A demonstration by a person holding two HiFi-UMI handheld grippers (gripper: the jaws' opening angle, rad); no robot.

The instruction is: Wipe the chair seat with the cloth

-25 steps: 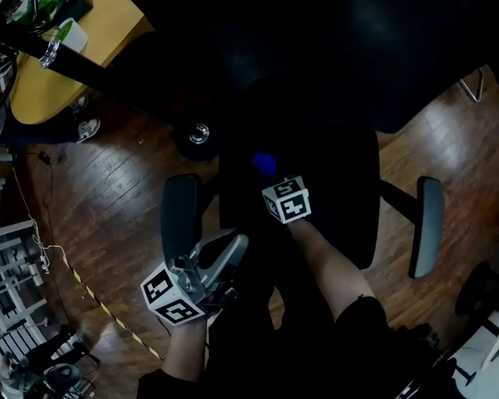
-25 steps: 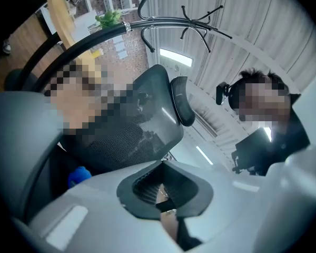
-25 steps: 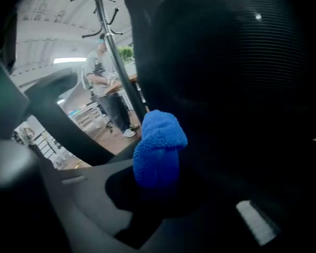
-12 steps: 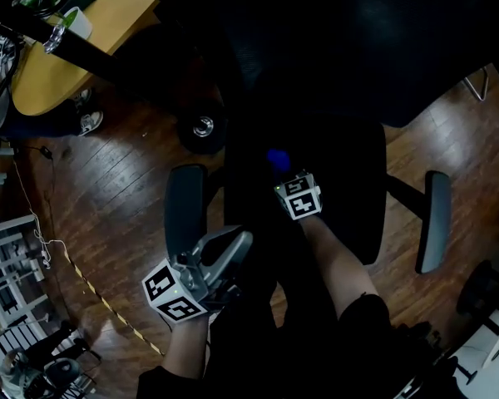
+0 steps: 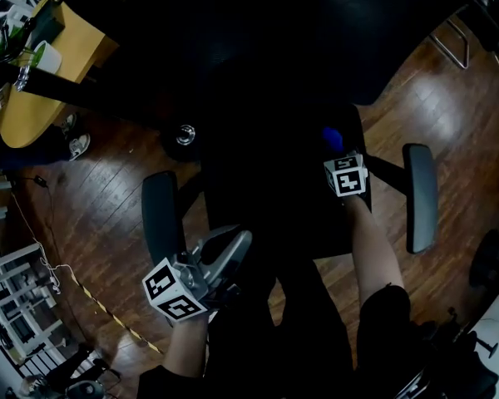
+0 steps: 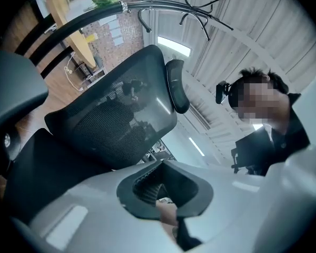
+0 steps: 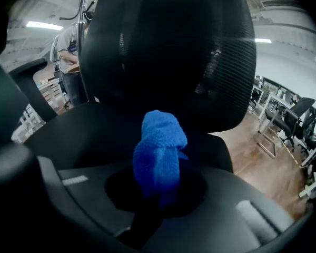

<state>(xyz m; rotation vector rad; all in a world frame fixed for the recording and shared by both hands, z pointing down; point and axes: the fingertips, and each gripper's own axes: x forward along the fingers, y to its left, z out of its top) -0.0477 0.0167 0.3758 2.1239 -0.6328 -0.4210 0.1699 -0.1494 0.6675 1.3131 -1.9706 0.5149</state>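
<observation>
The black chair seat [image 5: 266, 189] fills the dark middle of the head view, with its mesh backrest [image 7: 168, 51] standing upright behind it. My right gripper [image 5: 339, 158] sits over the seat's right part, shut on a bunched blue cloth [image 5: 332, 138]; in the right gripper view this cloth [image 7: 158, 157] sticks up out of the gripper [image 7: 160, 191] just above the seat [image 7: 95, 130]. My left gripper [image 5: 237, 243] hangs off the seat's front left corner, shut and empty, tilted up toward the backrest [image 6: 110, 120]. Whether the cloth touches the seat I cannot tell.
Grey armrests [image 5: 160, 214] [image 5: 421, 196] flank the seat. The floor [image 5: 100, 214] is brown wood. A yellow table [image 5: 17, 106] stands far left, a chair-base caster [image 5: 185, 133] beyond the seat. A coat rack [image 6: 163, 4] and other chairs [image 7: 292, 120] stand in the room.
My right gripper has carried the blue cloth from the middle of the seat toward its right side. The left gripper has stayed where it was.
</observation>
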